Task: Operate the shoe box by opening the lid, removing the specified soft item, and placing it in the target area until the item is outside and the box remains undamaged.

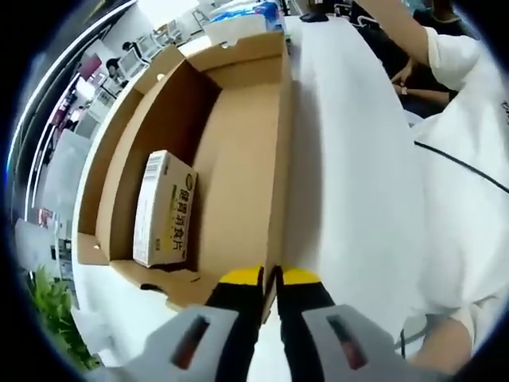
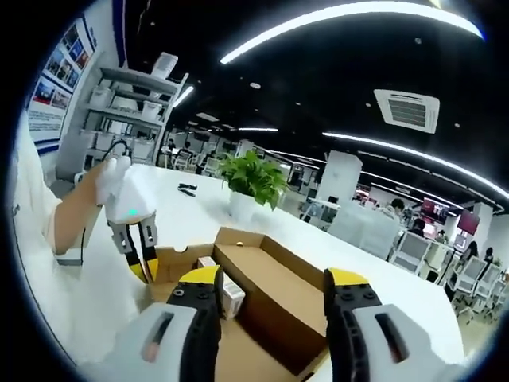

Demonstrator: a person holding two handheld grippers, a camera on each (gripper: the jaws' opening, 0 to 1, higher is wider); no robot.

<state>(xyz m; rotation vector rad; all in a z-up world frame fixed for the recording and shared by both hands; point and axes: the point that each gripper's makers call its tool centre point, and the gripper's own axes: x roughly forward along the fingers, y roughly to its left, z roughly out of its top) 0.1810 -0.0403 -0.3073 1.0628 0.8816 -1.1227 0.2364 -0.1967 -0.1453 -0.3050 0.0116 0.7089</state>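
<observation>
Left gripper view: left tongs (image 1: 271, 278) pinched on the near wall of the open shoe box (image 1: 238, 143), which rests on the white bench (image 1: 350, 159); a small packet (image 1: 163, 208) lies inside. Right gripper view: right tongs (image 2: 273, 288) spread wide, holding nothing, above the box; potted plant (image 2: 253, 181) stands beyond.

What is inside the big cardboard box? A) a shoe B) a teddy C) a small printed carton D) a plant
C: the left gripper view shows a small printed carton lying on the floor of the open box, against its wall.
</observation>
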